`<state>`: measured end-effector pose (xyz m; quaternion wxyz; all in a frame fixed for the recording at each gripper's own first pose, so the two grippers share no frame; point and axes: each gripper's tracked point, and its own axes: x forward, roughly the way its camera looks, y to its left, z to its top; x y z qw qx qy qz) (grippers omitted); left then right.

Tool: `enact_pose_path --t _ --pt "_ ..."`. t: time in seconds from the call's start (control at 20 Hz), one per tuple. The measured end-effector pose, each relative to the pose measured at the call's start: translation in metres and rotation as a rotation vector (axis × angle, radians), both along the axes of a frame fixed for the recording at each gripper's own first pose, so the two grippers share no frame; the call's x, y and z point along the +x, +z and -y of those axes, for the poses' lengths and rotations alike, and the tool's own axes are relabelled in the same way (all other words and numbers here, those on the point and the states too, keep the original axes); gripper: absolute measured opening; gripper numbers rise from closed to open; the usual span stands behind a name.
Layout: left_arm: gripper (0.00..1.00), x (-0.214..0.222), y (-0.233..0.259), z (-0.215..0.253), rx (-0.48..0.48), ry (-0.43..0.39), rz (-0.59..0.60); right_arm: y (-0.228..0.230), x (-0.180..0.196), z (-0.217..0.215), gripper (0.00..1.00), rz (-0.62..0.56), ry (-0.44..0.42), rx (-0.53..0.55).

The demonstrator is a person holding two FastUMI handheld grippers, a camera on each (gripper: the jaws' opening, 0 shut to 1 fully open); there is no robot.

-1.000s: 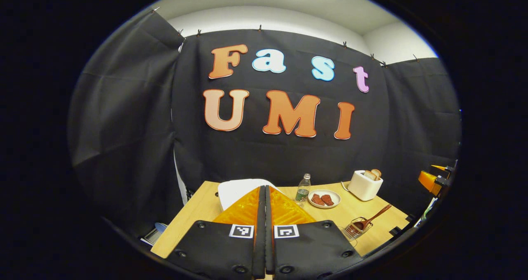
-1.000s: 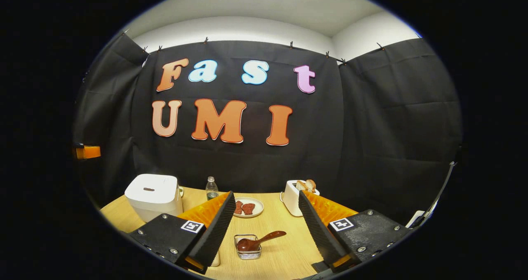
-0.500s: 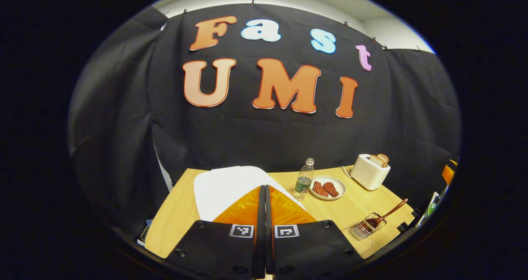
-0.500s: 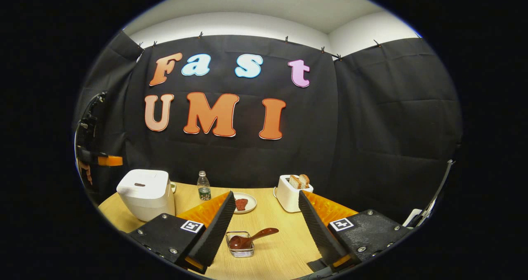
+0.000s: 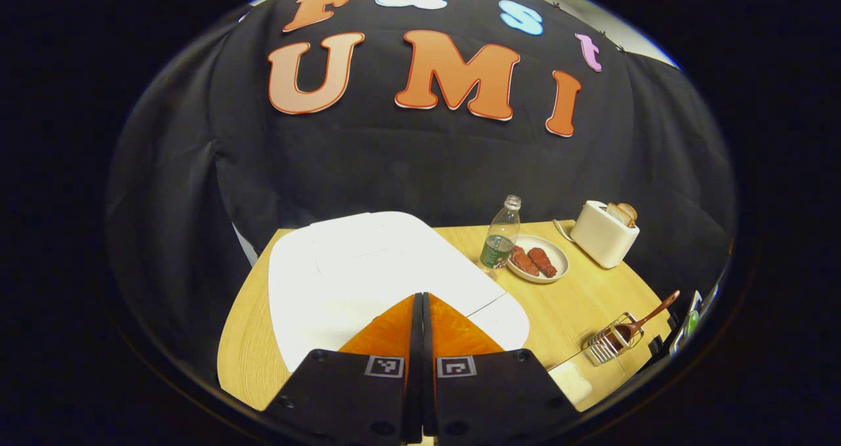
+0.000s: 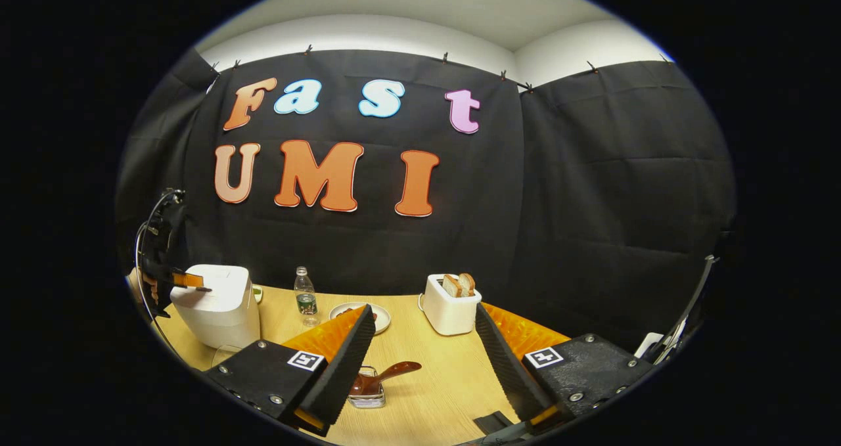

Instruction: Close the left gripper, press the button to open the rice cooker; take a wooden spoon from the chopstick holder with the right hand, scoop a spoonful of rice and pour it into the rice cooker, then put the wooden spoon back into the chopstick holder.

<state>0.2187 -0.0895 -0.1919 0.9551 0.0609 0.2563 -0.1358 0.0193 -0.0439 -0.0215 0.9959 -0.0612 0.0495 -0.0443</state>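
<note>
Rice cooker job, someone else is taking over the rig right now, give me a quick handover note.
Left gripper: shut, empty, tips down over the white rice cooker; contact with the button can't be confirmed. In the right gripper view it sits at the cooker's front top edge.
Right gripper: open, empty, hanging above the table, aimed at the chopstick holder.
Wooden spoon: in the holder, handle sticking out.
Done: left gripper closed and brought to the cooker.
Left: lid is closed, so press it open, take the spoon, scoop rice, pour it in, return the spoon.
</note>
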Motion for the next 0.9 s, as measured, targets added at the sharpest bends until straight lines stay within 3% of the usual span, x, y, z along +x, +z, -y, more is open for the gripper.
enact_pose_path --t 0.05,0.1,0.5,0.7,0.9 --pt "0.05 0.002 -0.005 -0.002 0.0 0.004 -0.008 -0.001 0.0 0.001 1.0 0.0 -0.002 -0.004" --pt "0.05 0.001 -0.006 -0.003 -0.008 0.003 -0.009 -0.001 -0.001 0.003 0.95 0.001 -0.005 -0.009" --pt "0.05 0.004 -0.004 -0.002 0.018 0.02 -0.002 0.0 -0.001 0.0 0.96 0.003 0.003 0.0" --pt "0.05 0.007 0.075 -0.007 -0.022 0.064 0.187 0.002 -0.002 0.002 0.96 0.009 0.006 0.012" --pt "0.04 -0.015 0.137 -0.017 -0.074 0.101 0.271 -0.002 -0.002 -0.002 0.96 0.007 0.019 0.051"
